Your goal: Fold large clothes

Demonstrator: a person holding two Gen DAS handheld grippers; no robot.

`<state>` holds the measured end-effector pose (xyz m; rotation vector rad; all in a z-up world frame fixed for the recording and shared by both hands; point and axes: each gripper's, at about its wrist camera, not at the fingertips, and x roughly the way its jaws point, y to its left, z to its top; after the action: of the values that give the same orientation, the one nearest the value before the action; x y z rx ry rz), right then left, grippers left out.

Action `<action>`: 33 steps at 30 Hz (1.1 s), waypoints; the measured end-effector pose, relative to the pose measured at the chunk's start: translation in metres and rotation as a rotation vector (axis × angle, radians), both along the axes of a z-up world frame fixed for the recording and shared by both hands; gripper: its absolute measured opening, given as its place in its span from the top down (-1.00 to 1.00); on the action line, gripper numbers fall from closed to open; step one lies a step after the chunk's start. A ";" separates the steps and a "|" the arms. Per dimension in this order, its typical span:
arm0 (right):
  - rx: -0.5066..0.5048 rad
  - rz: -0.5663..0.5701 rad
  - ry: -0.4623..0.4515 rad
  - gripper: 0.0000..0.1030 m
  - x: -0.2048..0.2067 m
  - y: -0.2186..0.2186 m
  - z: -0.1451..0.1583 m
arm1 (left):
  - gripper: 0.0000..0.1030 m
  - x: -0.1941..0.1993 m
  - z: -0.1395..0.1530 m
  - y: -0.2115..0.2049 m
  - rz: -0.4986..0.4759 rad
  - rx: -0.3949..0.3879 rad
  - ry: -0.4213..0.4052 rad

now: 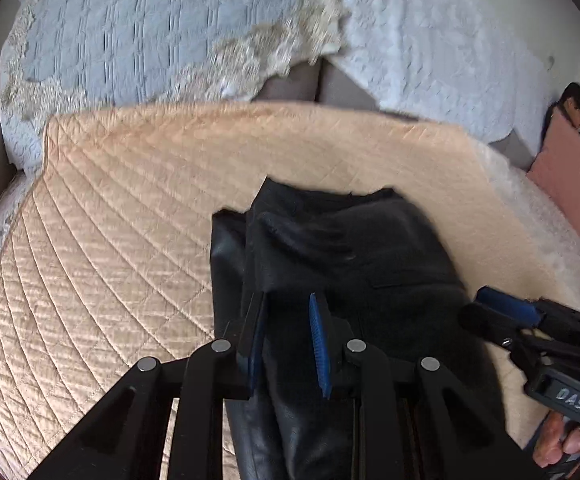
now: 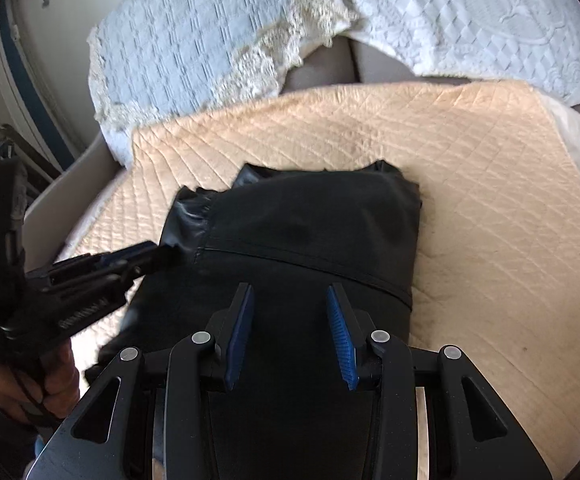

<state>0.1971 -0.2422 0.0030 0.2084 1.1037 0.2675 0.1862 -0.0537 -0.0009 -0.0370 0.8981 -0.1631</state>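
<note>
A black garment (image 1: 350, 240) with a shiny leather-like part lies folded on a peach quilted cover (image 1: 129, 200). In the left wrist view my left gripper (image 1: 287, 298) is shut on its near left edge, and the dark cloth runs down between the blue pads. The right wrist view shows the garment (image 2: 310, 220) spread ahead, with a seam across it. My right gripper (image 2: 290, 286) is shut on the near right part, and the cloth fills the gap between its fingers. Each gripper shows in the other's view: the right gripper (image 1: 476, 308) at the garment's right edge, the left gripper (image 2: 161, 250) on the shiny left corner.
The peach cover (image 2: 490, 200) lies over a sofa seat. A pale blue, lace-trimmed throw (image 1: 129, 40) drapes the backrest behind. A pink cushion (image 1: 566, 172) stands at the far right. A person's hands (image 2: 49, 384) grip the handles. A window frame (image 2: 17, 88) shows at the left.
</note>
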 end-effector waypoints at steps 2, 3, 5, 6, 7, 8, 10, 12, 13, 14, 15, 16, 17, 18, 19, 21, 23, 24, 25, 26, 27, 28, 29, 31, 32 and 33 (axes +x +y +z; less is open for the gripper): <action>-0.009 0.016 0.015 0.24 0.005 0.004 -0.009 | 0.49 0.006 -0.017 0.001 0.000 0.024 0.031; -0.013 0.021 0.016 0.24 0.005 0.005 -0.011 | 0.49 0.006 -0.021 0.003 0.002 0.020 0.033; -0.027 0.031 0.011 0.24 0.006 0.006 -0.011 | 0.49 0.005 -0.022 0.007 0.003 0.006 0.032; -0.025 0.033 0.011 0.24 0.007 0.005 -0.010 | 0.49 0.005 -0.021 0.008 0.005 0.004 0.033; -0.019 0.032 0.015 0.24 0.007 0.003 -0.008 | 0.49 0.004 -0.019 0.010 0.007 -0.002 0.033; -0.009 0.029 0.018 0.24 0.006 -0.001 -0.006 | 0.49 0.002 -0.016 0.012 0.012 -0.006 0.030; -0.002 0.017 0.011 0.19 0.002 -0.009 -0.001 | 0.49 -0.003 -0.011 0.018 0.028 -0.011 0.025; 0.007 -0.004 0.007 0.04 -0.003 -0.020 0.000 | 0.49 -0.008 -0.005 0.026 0.039 -0.049 0.028; 0.018 -0.017 0.012 0.04 -0.005 -0.026 0.000 | 0.49 -0.011 -0.002 0.030 0.042 -0.066 0.025; 0.028 -0.035 0.019 0.04 -0.006 -0.032 0.000 | 0.49 -0.014 0.001 0.032 0.044 -0.077 0.020; 0.032 -0.048 0.021 0.04 -0.008 -0.036 0.000 | 0.49 -0.017 0.005 0.033 0.043 -0.091 0.014; 0.039 -0.056 0.021 0.04 -0.008 -0.038 0.000 | 0.46 -0.019 0.009 0.033 0.037 -0.106 0.007; 0.043 -0.060 0.018 0.04 -0.008 -0.039 0.000 | 0.44 -0.020 0.014 0.030 0.026 -0.116 -0.004; 0.048 -0.062 0.016 0.04 -0.007 -0.040 0.000 | 0.42 -0.018 0.018 0.025 0.013 -0.114 -0.015; 0.051 -0.062 0.016 0.04 -0.005 -0.040 0.000 | 0.42 -0.014 0.022 0.020 -0.001 -0.109 -0.026; 0.051 -0.061 0.011 0.04 -0.002 -0.037 0.002 | 0.42 -0.001 0.029 0.007 -0.032 -0.100 -0.043; 0.055 -0.060 0.006 0.04 0.002 -0.037 0.004 | 0.42 0.016 0.030 0.001 -0.050 -0.103 -0.032; 0.056 -0.061 0.004 0.04 0.004 -0.037 0.005 | 0.42 0.025 0.029 -0.002 -0.042 -0.091 -0.022; 0.057 -0.060 0.002 0.04 0.006 -0.038 0.006 | 0.42 0.033 0.027 -0.005 -0.043 -0.084 -0.014; 0.060 -0.058 -0.002 0.04 0.009 -0.038 0.007 | 0.42 0.041 0.024 -0.006 -0.047 -0.078 -0.007; 0.062 -0.055 -0.005 0.04 0.011 -0.039 0.008 | 0.42 0.049 0.019 -0.005 -0.033 -0.062 0.006; 0.062 -0.049 -0.006 0.04 0.014 -0.039 0.009 | 0.42 0.055 0.012 -0.003 -0.012 -0.043 0.030; 0.062 -0.037 -0.012 0.04 0.018 -0.038 0.011 | 0.42 0.058 0.008 0.001 0.005 -0.040 0.052; 0.065 0.005 -0.038 0.04 0.024 -0.033 0.017 | 0.42 0.046 0.013 0.013 0.019 -0.104 0.040; 0.065 0.044 -0.058 0.04 0.029 -0.027 0.022 | 0.42 0.034 0.018 0.020 0.017 -0.132 0.023; 0.062 0.072 -0.067 0.04 0.034 -0.023 0.024 | 0.35 0.021 0.021 0.025 0.017 -0.146 0.015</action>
<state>0.2307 -0.2653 0.0269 0.2135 1.0387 0.3708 0.2069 -0.0284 0.0198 -0.1815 0.8995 -0.2121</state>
